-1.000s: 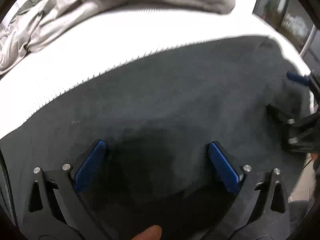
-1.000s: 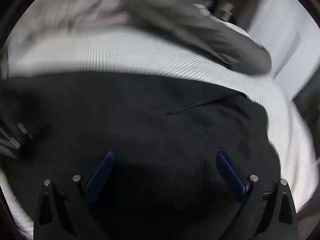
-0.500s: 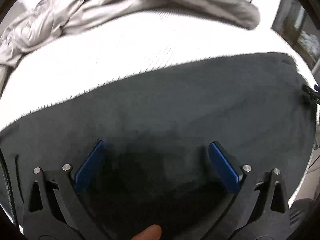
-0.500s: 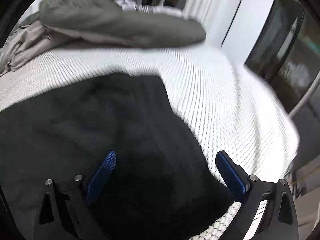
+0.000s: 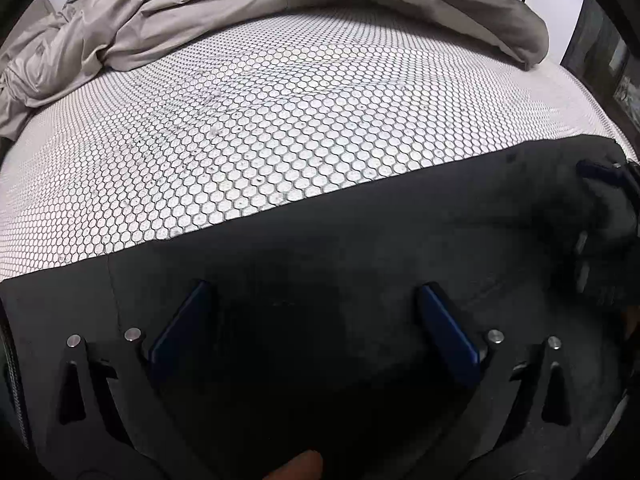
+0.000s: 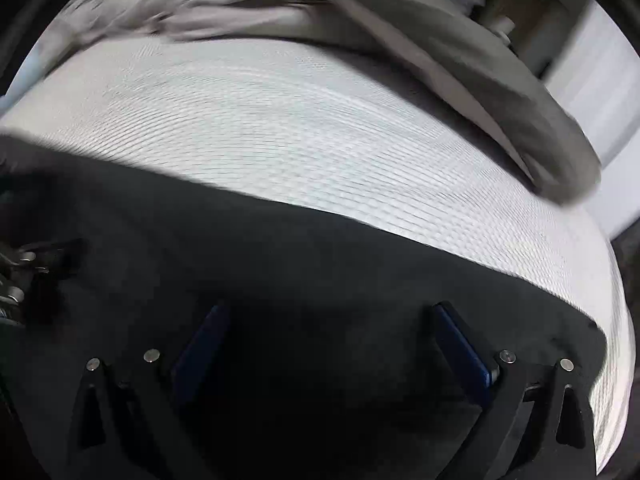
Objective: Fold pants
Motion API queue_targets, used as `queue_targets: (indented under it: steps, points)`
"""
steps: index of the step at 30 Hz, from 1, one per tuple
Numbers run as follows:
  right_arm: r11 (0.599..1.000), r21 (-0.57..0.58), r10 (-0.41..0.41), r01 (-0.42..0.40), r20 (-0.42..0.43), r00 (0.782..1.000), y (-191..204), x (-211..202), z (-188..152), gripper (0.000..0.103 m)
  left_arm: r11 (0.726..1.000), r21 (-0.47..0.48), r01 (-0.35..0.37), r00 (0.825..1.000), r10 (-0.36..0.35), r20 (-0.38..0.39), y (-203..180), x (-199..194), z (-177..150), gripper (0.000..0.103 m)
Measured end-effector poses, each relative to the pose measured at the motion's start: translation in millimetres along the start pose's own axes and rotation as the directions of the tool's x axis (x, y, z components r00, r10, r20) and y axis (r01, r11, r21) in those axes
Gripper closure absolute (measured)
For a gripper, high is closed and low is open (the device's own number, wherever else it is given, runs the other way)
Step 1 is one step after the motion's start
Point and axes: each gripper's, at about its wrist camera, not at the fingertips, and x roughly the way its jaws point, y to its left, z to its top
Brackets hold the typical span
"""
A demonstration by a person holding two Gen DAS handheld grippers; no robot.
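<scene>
The black pants lie flat on the bed, near its front edge, below the gray blanket. Both the left gripper and the right gripper hover over the pants with jaws wide apart, holding nothing. The pants look smoothed into one wide strip, so more folds may be left.

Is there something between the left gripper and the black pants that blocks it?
Nothing visible does. The left gripper is open directly over the black pants, with only dark cloth between its fingers. The grey blanket lies far beyond, across the honeycomb mattress.
</scene>
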Motion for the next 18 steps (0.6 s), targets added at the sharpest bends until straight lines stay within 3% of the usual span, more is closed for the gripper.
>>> queue_targets:
  steps: [1, 3, 6, 7, 8, 9, 12, 13, 16, 18]
  points:
    - [0.996, 0.045, -0.082, 0.082, -0.006, 0.997, -22.0, 6.2, -0.1, 0.001, 1.000, -0.002, 0.002, 1.000, -0.002, 0.000, 2.0, 0.8, -0.5, 0.000]
    - [0.942, 0.212, -0.248, 0.260, -0.085, 0.965, -85.3, 18.9, -19.0, 0.001, 1.000, -0.010, 0.016, 1.000, -0.016, -0.003, 4.2, 2.7, 0.9, 0.000]
    - [0.862, 0.460, -0.182, 0.212, -0.109, 0.977, -147.9, 20.0, -52.6, 0.002, 1.000, -0.013, 0.018, 1.000, -0.018, -0.003, 1.7, 5.5, 2.5, 0.000]
    - [0.848, 0.510, -0.121, 0.144, -0.078, 0.990, -154.9, 14.4, -60.2, 0.002, 1.000, -0.010, 0.016, 1.000, -0.016, -0.001, 0.3, 5.2, 3.2, 0.000]
    - [0.848, 0.515, -0.109, 0.128, -0.067, 0.992, -154.9, 5.9, -65.4, 0.002, 1.000, -0.012, 0.016, 1.000, -0.016, 0.002, -1.7, 2.9, 2.9, 0.001]
    - [0.843, 0.511, -0.150, 0.169, -0.078, 0.986, -150.0, -6.4, -65.6, 0.004, 1.000, -0.019, 0.022, 1.000, -0.022, 0.005, -0.8, 0.8, 6.1, 0.001]
    - [0.879, 0.419, -0.246, 0.228, -0.010, 0.969, -116.5, -48.5, -58.8, 0.003, 0.997, -0.022, 0.080, 0.996, -0.079, 0.052, -8.1, -22.8, 5.4, 0.001]
    - [0.899, 0.387, -0.226, 0.202, 0.016, 0.974, -110.0, -51.0, -51.4, 0.003, 0.996, -0.002, 0.094, 0.993, -0.093, 0.066, -6.1, -32.7, 1.0, 0.001]
    - [0.959, 0.280, -0.062, 0.043, 0.060, 0.996, -64.0, -52.1, -40.8, 0.003, 0.990, 0.104, 0.096, 0.994, -0.102, 0.046, -36.6, -26.9, -3.8, 0.001]
    - [0.968, 0.249, -0.026, 0.024, 0.005, 1.000, -59.2, -32.9, -43.4, 0.003, 0.988, 0.149, 0.050, 0.999, -0.049, -0.012, -48.6, -3.9, -8.9, 0.000]
